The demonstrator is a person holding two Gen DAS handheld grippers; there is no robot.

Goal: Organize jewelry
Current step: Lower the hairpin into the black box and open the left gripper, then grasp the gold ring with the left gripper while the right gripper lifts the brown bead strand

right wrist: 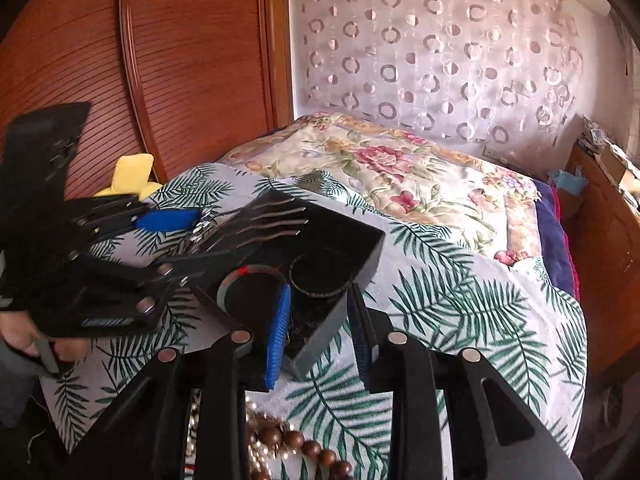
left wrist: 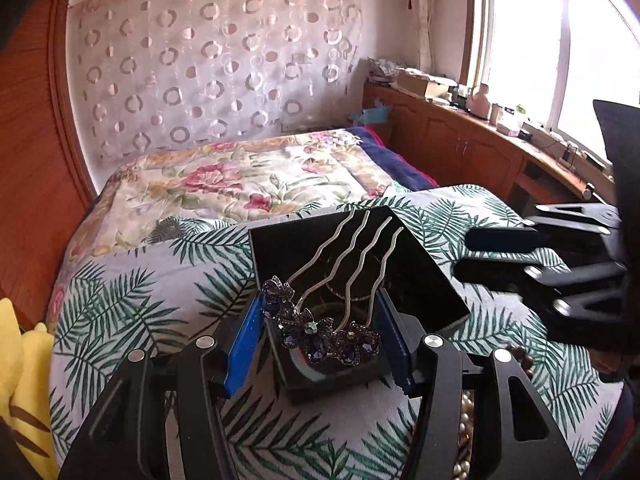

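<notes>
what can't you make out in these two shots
- Bead strands: right wrist view, mostly behind the right gripper, cut by the bottom edge.
- Black box floor: left wrist view, hidden under the hair comb.
- Left gripper grip on the comb: contact unclear.

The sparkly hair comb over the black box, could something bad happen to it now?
Maybe. The left gripper holds the hair comb only by its jeweled end, so it might tip or slip. Its prongs stick out past the black box and could catch the rim. It could land on the bangles inside.
</notes>
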